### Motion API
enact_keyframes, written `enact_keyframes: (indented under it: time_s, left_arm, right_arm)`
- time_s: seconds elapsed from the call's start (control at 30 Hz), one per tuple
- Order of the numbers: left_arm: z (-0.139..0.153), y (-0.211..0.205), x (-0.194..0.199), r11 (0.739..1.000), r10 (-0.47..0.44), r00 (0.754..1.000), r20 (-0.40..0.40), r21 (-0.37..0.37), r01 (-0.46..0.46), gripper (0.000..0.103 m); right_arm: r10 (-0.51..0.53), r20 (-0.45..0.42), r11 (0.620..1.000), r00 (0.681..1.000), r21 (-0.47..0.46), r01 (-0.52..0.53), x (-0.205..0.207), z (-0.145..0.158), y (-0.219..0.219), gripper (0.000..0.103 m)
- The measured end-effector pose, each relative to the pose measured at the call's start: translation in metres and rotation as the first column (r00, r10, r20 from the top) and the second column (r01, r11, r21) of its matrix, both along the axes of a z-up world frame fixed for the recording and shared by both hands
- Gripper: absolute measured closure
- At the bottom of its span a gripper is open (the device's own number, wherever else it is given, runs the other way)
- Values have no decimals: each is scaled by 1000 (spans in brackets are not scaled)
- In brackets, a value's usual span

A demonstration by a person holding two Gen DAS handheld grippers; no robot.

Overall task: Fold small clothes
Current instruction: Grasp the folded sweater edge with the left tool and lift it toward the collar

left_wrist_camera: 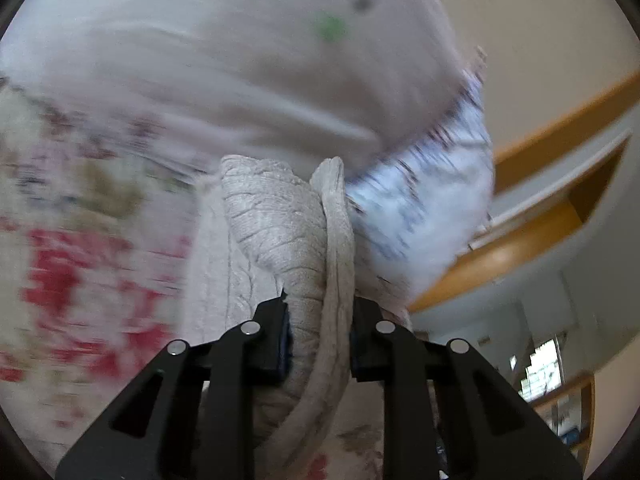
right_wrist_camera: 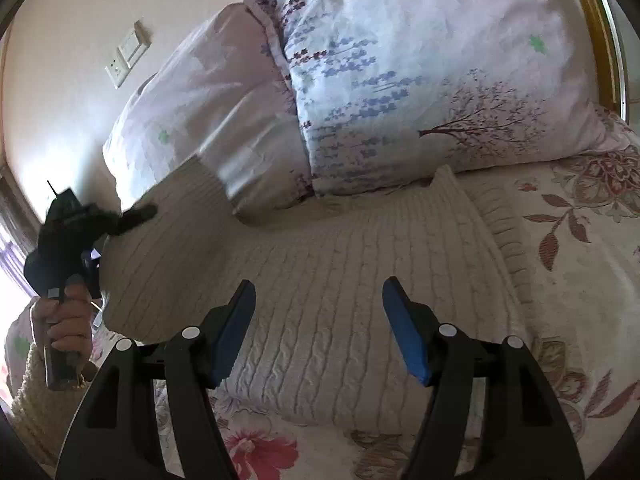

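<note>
A cream cable-knit sweater (right_wrist_camera: 340, 264) lies spread on the floral bedsheet (right_wrist_camera: 592, 280). My left gripper (left_wrist_camera: 318, 320) is shut on a bunched edge of the sweater (left_wrist_camera: 288, 232) and holds it raised off the bed. In the right wrist view the left gripper (right_wrist_camera: 132, 214) shows at the sweater's left side, lifting that part, with a hand on its handle. My right gripper (right_wrist_camera: 320, 320) is open and empty, just above the sweater's near middle.
Two pillows lean at the head of the bed: a pale pink one (right_wrist_camera: 192, 96) and a lavender-print one (right_wrist_camera: 420, 80). A wooden headboard (right_wrist_camera: 600, 32) runs behind them. The left wrist view is motion-blurred, with a wooden shelf (left_wrist_camera: 540, 216) at right.
</note>
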State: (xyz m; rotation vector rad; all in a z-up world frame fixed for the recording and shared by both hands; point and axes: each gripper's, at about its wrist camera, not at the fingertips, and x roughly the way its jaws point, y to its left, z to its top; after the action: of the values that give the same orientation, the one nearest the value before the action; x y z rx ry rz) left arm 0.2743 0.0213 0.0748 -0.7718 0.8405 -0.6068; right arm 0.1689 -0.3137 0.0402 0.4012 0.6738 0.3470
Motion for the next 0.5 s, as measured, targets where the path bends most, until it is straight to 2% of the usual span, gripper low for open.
enact_keyframes:
  time_s: [0.13, 0.23, 0.37, 0.4, 0.43, 0.47, 0.5]
  left_arm:
    - [-14, -65, 6, 995, -95, 995, -13, -37, 94, 83]
    - [-39, -102, 11, 989, -142, 986, -88, -53, 138, 83]
    - [-66, -135, 18, 978, -208, 965, -158, -13, 209, 78]
    - [-65, -139, 17, 974, -224, 964, -143, 0, 226, 76]
    - [-59, -140, 15, 968, -249, 961, -119, -1, 251, 66]
    - [-55, -140, 13, 960, -279, 954, -105, -30, 278, 58]
    - [-52, -138, 12, 954, -299, 949, -97, -57, 294, 56]
  right_arm:
    - [-27, -15, 1000, 1000, -1, 27, -1, -5, -12, 36]
    - [-45, -33, 999, 998, -4, 45, -3, -10, -21, 36]
    - [-56, -51, 998, 997, 6, 56, -3, -11, -34, 36]
    - [-57, -60, 998, 997, 24, 58, -2, -10, -38, 36]
    - [-56, -69, 997, 996, 43, 59, 0, -10, -41, 36]
    - [-48, -82, 996, 995, 74, 54, 3, -10, -45, 36]
    - [-38, -93, 994, 995, 97, 47, 6, -9, -46, 36]
